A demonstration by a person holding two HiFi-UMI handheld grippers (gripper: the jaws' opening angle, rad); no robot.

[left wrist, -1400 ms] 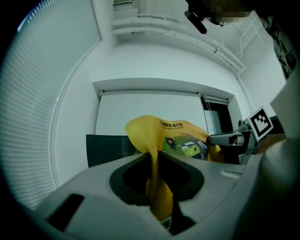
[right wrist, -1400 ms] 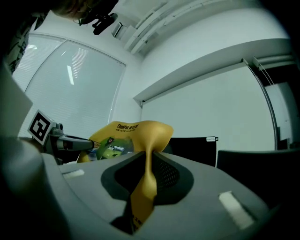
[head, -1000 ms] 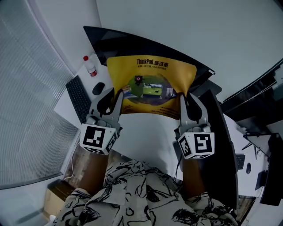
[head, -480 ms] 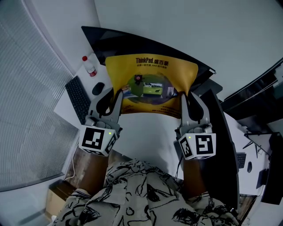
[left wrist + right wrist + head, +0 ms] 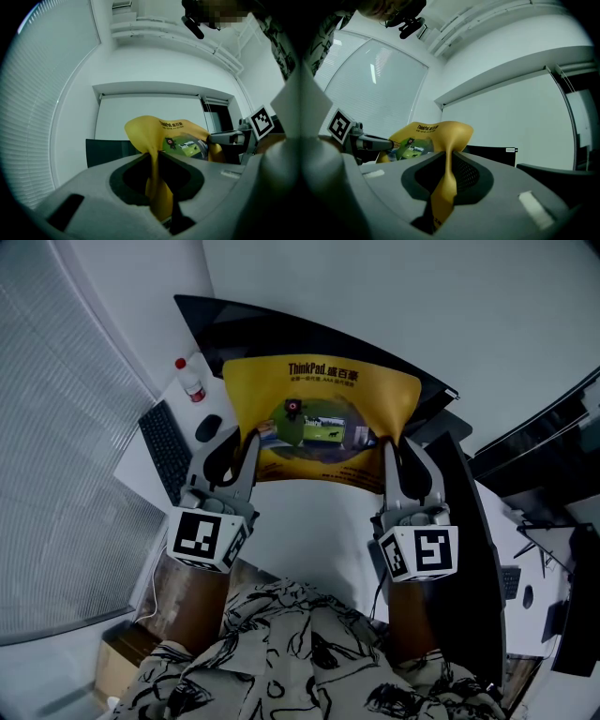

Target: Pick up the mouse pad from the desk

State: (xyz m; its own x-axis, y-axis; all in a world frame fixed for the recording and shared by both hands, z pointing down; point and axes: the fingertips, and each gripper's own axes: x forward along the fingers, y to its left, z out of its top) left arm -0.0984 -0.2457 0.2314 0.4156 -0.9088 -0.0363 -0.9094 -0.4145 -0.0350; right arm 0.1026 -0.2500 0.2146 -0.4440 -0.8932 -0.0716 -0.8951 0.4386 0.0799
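Note:
A yellow mouse pad [image 5: 319, 418] with a printed picture and ThinkPad lettering hangs in the air above the white desk [image 5: 309, 531], stretched between both grippers. My left gripper [image 5: 251, 441] is shut on its near-left corner. My right gripper [image 5: 386, 446] is shut on its near-right corner. In the left gripper view the yellow pad [image 5: 157, 178] runs pinched between the grey jaws, and the right gripper with its marker cube [image 5: 260, 121] shows at the far right. The right gripper view shows the pad [image 5: 446, 187] clamped the same way.
A dark monitor [image 5: 234, 324] stands behind the pad. At the left lie a black keyboard [image 5: 167, 448], a black mouse [image 5: 209, 427] and a red-capped bottle [image 5: 191, 379]. A second dark screen [image 5: 469, 549] stands at the right. Window blinds [image 5: 56, 456] fill the left side.
The pad and both grippers sit a touch higher in the head view than one second ago; otherwise nothing has changed and both grips hold.

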